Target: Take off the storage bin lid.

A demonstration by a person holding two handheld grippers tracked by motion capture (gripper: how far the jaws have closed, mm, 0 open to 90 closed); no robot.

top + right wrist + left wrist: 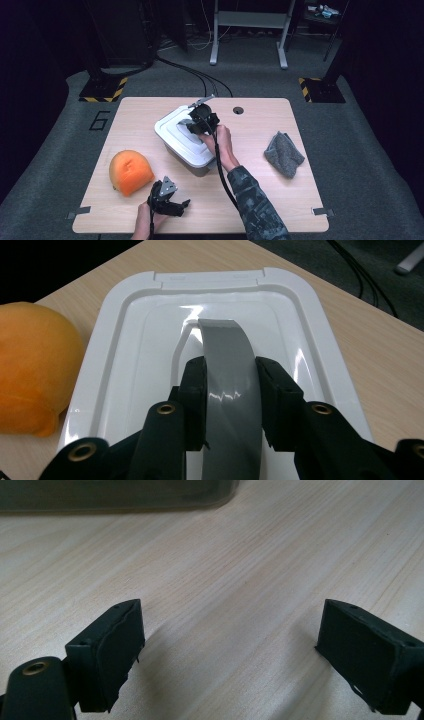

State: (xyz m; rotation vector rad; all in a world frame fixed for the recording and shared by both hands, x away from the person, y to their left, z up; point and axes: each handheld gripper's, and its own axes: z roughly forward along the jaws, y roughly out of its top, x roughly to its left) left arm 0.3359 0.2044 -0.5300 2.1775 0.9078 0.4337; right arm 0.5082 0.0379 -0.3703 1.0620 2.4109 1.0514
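While the left gripper (pixel 172 204) rested with jaws apart over the bare table (pixel 260 200), the right gripper (pixel 231 390) clamped the grey handle (pixel 227 365) of the white lid (pixel 310 305)

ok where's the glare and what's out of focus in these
Right gripper view: bright glare streaks on the white lid and a sheen on its grey handle. Left gripper view: the bin's wall at the top is blurred. High view: room dark beyond the table.
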